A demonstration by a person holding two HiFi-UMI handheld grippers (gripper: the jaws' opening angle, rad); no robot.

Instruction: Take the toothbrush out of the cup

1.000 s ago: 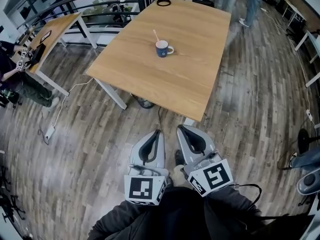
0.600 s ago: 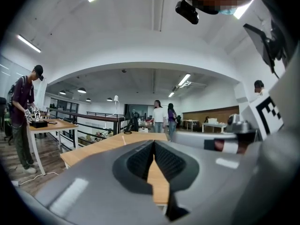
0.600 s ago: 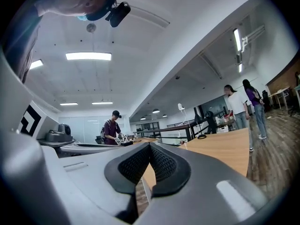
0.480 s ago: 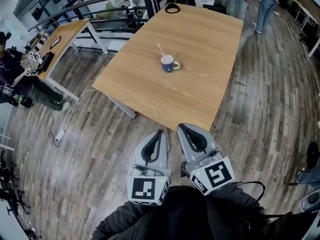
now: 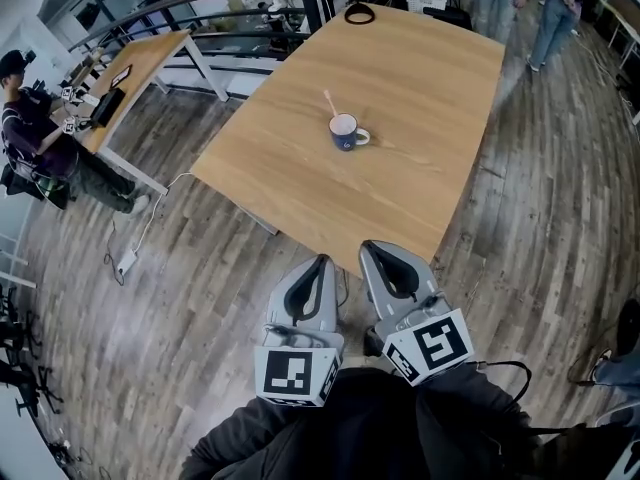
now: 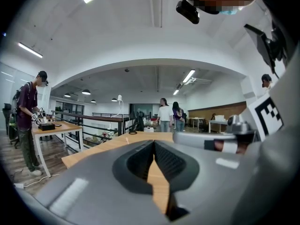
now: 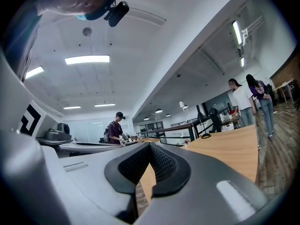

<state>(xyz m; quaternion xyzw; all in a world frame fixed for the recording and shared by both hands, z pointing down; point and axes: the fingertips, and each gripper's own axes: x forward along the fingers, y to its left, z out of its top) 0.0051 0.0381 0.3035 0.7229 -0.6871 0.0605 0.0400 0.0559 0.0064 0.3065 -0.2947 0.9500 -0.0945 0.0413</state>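
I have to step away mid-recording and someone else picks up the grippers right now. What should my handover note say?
Left gripper: shut, empty. Right gripper: shut, empty. Both are held close to the body by the near edge of the table, far short of the cup.
The cup stands upright mid-table with the toothbrush in it, leaning toward the far left.
Done: nothing yet.
Left: reach the cup, grip the toothbrush, lift it out.

Dark blue cup (image 5: 345,133), white inside; pale toothbrush (image 5: 329,101); light wood-grain table (image 5: 400,198); grey-brown plank floor (image 5: 200,298); grey left gripper (image 5: 320,261) and right gripper (image 5: 367,248), black-and-white square markers.
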